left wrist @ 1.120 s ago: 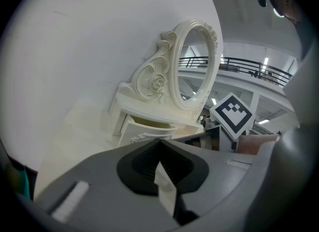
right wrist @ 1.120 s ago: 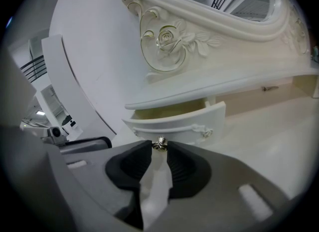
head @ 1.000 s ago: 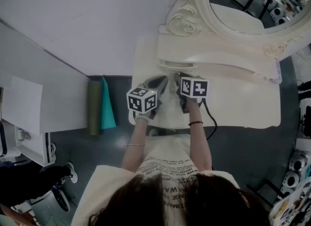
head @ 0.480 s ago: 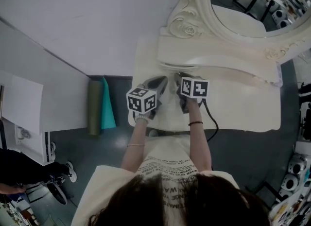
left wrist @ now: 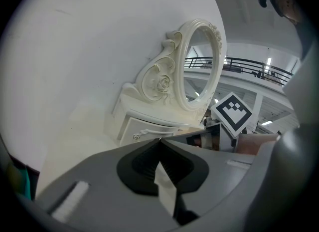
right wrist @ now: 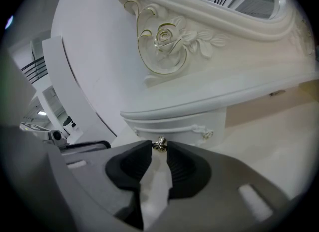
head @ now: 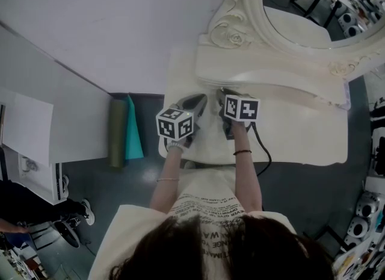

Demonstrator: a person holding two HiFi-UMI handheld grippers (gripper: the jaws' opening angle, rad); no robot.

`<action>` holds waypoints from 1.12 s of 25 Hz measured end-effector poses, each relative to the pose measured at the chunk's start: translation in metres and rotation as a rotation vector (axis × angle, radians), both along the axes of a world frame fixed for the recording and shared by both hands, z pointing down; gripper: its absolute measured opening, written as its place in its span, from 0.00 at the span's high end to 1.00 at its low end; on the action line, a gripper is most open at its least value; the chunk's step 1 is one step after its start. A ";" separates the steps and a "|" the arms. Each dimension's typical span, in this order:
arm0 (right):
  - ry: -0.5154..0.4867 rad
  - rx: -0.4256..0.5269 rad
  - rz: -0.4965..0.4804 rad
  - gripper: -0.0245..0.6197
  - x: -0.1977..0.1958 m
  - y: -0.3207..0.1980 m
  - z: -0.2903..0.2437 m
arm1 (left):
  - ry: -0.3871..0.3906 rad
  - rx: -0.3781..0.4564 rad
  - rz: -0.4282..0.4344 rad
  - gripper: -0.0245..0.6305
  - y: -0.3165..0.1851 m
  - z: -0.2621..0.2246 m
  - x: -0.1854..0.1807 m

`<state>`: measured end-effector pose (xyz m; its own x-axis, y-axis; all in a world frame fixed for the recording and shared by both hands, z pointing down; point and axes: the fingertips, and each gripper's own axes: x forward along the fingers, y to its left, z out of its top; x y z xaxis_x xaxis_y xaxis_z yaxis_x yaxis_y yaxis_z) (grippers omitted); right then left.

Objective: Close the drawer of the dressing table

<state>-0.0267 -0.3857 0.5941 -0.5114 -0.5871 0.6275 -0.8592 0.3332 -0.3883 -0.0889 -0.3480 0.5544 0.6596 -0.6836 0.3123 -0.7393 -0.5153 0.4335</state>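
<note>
Right gripper [right wrist: 159, 145], lower centre of its view: jaws narrow, clamped on small metal knob [right wrist: 159, 143] just below the drawer [right wrist: 174, 125]. Left gripper [left wrist: 160, 139]: jaws closed tip to tip.

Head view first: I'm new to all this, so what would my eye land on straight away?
The ornate cream mirror frame, carved with scrolls and a rose, rises at the back of the dressing table. Just in front of it, the right gripper pinches a small metal knob. The left gripper beside it is shut on nothing.
</note>
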 end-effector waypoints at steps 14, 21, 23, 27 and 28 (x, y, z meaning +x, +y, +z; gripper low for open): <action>-0.001 0.010 0.004 0.80 0.000 -0.008 0.000 | -0.001 -0.002 -0.010 0.96 -0.006 0.002 -0.003; 0.001 0.010 0.003 0.80 0.000 -0.012 0.001 | 0.001 -0.002 -0.018 0.96 -0.009 0.001 -0.004; 0.001 0.010 0.003 0.80 0.000 -0.014 0.001 | 0.000 -0.003 -0.018 0.96 -0.010 0.002 -0.004; 0.001 0.012 0.001 0.80 0.000 -0.017 0.001 | 0.001 -0.004 -0.023 0.96 -0.012 0.003 -0.005; 0.000 0.012 0.000 0.80 -0.001 -0.017 0.001 | 0.001 -0.004 -0.025 0.96 -0.013 0.004 -0.005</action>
